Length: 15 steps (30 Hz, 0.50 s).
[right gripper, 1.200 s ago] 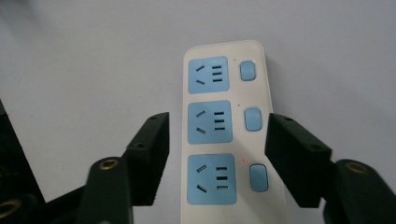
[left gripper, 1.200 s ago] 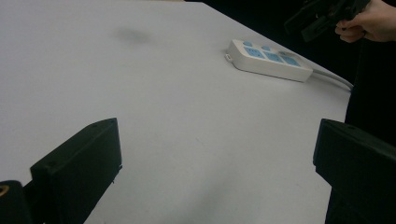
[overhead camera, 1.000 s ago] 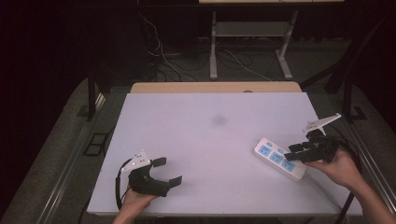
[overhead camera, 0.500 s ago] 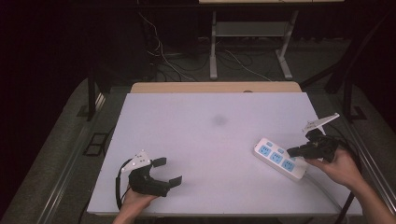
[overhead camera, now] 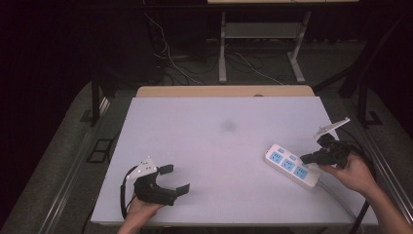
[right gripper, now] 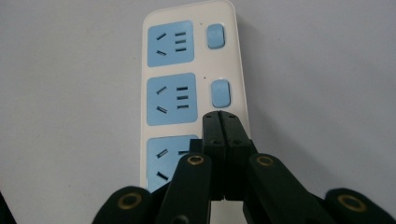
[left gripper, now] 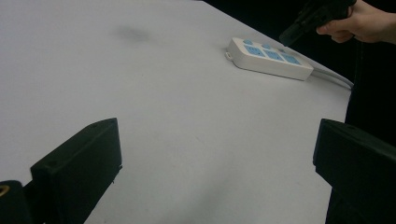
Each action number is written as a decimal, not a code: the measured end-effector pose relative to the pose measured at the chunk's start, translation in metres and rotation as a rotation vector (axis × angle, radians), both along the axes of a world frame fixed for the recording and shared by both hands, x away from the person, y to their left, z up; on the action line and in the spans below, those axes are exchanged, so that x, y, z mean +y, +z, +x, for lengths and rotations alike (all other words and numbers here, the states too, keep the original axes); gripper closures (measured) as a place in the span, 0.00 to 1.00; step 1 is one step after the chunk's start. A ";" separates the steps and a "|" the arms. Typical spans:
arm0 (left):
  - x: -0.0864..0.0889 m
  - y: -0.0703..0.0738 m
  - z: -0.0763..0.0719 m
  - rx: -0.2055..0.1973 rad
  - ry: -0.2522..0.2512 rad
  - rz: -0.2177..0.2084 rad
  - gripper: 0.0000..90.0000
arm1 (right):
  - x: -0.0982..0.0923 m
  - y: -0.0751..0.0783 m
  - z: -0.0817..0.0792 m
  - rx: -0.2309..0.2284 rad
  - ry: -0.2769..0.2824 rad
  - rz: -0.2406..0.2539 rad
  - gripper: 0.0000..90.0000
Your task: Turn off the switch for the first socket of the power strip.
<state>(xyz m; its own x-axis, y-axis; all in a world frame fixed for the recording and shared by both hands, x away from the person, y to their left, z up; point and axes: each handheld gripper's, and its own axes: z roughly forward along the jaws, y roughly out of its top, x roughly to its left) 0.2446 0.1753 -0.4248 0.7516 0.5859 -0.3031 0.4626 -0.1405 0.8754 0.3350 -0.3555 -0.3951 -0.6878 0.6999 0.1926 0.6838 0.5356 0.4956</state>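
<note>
High view: a white plastic power strip with three blue sockets and blue switches [overhead camera: 293, 167] lies at the right side of the white bench [overhead camera: 219, 146], its grey cord trailing toward the near right edge. The right tool [overhead camera: 310, 158], held in a hand [overhead camera: 354, 173], hangs over the strip's near end with its jaws pressed flat together, grasping nothing; in the right gripper view their tips sit just below the middle switch [right gripper: 220, 93]. The left tool [overhead camera: 175, 179] rests near the bench's front left, jaws spread wide apart, well away from the strip.
</note>
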 end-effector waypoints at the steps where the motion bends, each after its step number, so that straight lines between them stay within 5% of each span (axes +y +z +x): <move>1: 0.000 0.000 0.000 0.000 0.000 0.000 0.00 | 0.000 -0.001 0.001 0.001 -0.001 -0.006 0.99; 15: -0.001 -0.001 0.001 0.002 -0.010 0.003 0.00 | 0.000 -0.008 0.001 0.017 0.012 -0.053 1.00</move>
